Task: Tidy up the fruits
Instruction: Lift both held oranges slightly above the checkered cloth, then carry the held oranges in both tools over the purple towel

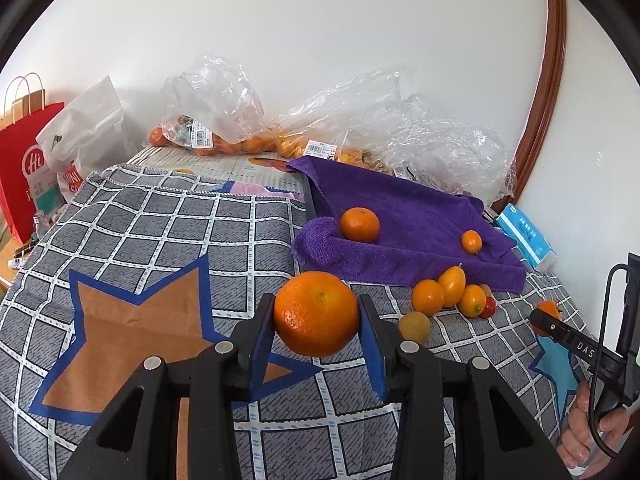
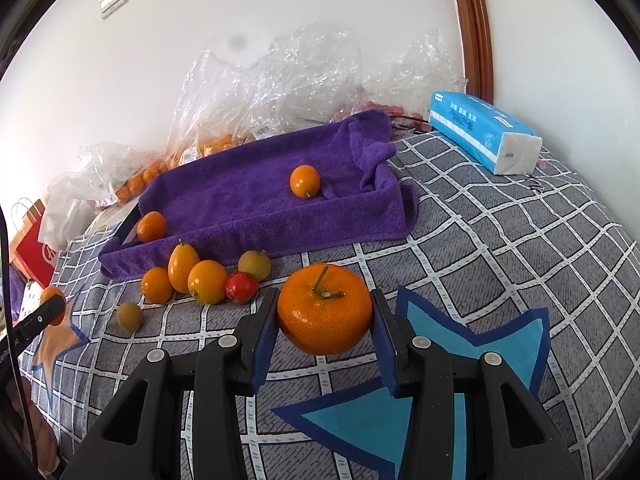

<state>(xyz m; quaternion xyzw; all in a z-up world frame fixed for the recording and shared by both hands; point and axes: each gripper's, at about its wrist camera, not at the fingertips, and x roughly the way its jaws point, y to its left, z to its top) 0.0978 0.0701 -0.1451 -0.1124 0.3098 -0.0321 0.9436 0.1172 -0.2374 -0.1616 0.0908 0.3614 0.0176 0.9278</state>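
Each claw was clamped on a fruit lifted clear of the checked grey cloth (image 1: 160, 224), likely bound for the purple-towel-lined tray (image 1: 400, 216) at upper right. The left claw (image 1: 316, 316) pinched a round orange (image 1: 316, 314); the right claw (image 2: 324, 314) gripped a stemmed orange mandarin (image 2: 325, 314), pads partly apart.

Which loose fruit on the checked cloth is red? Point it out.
The small red fruit at the right end of the cluster in front of the purple towel; the fruits around it are orange or yellow-green.
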